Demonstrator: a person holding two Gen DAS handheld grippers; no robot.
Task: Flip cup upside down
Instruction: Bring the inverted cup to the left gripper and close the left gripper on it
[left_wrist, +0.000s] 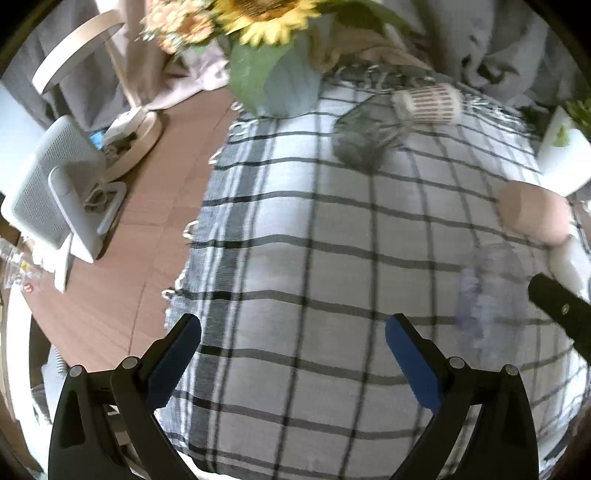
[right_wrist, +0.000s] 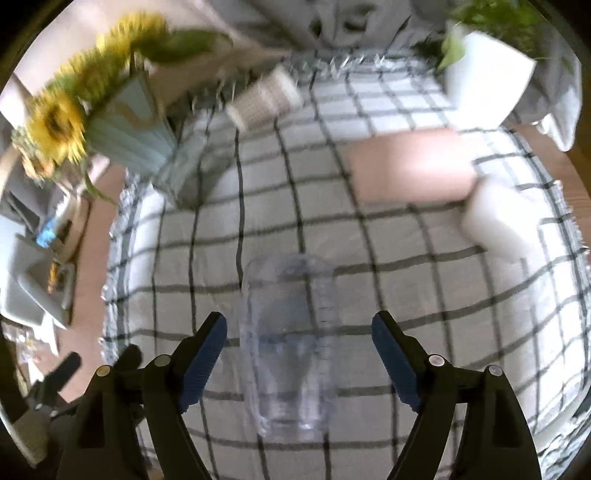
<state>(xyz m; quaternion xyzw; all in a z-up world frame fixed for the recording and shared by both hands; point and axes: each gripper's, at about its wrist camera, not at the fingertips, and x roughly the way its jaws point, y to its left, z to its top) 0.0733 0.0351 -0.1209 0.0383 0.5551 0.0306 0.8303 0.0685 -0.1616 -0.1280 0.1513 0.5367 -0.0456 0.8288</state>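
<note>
Straddling the clear cup (right_wrist: 290, 343), the right gripper (right_wrist: 299, 354) is hanging with fingers apart, not touching. Looks light, slick, squashable; mid-wall is the likely hold. Left gripper (left_wrist: 293, 354) is idling, spread wide.

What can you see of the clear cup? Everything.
The clear cup looks like see-through plastic, tall and empty; the checks show through it. It stands on the checked tablecloth, between the open fingers of the right gripper, which do not touch it. Blur hides which end is up.
</note>
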